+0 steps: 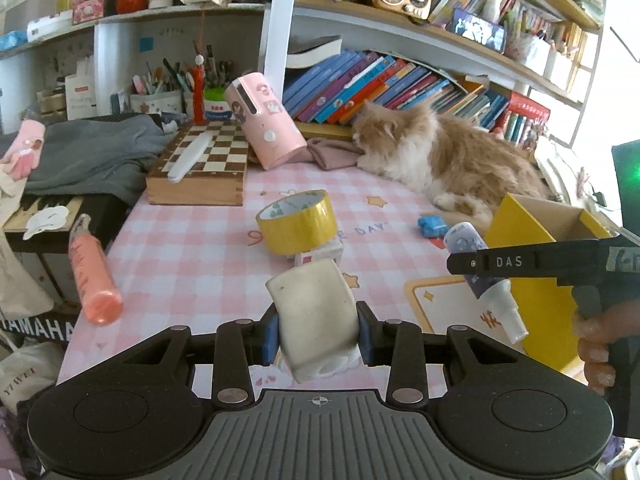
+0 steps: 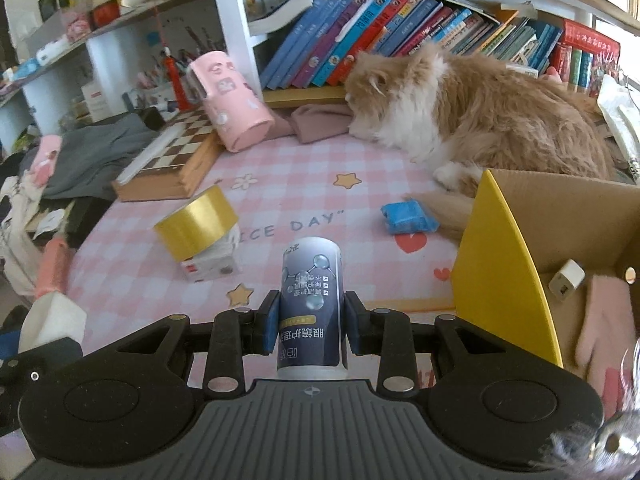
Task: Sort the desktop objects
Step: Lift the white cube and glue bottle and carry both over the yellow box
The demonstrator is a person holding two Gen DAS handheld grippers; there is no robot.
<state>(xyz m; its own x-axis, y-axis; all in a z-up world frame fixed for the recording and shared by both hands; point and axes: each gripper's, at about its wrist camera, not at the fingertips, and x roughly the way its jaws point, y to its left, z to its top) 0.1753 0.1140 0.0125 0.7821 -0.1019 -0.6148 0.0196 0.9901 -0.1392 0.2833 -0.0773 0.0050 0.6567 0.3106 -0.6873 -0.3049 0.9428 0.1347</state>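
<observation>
My left gripper (image 1: 318,336) is shut on a white ceramic cup (image 1: 314,316), held tilted above the pink checked mat (image 1: 192,256). My right gripper (image 2: 308,328) is shut on a dark blue spray bottle (image 2: 310,300); in the left wrist view the bottle (image 1: 484,280) hangs nozzle-down beside the yellow cardboard box (image 1: 536,264). The box (image 2: 500,256) holds a pink glove (image 2: 604,328) and a white charger (image 2: 566,280). A yellow tape roll (image 1: 298,222) rests on a small white box (image 1: 320,254) mid-mat. A blue packet (image 1: 432,226) lies near the cat.
An orange and white cat (image 1: 448,152) lies at the mat's back right, against the books (image 1: 380,84). A chessboard box (image 1: 200,164) and a leaning pink cylinder (image 1: 264,120) stand at the back left. An orange tube (image 1: 92,272) lies at the mat's left edge.
</observation>
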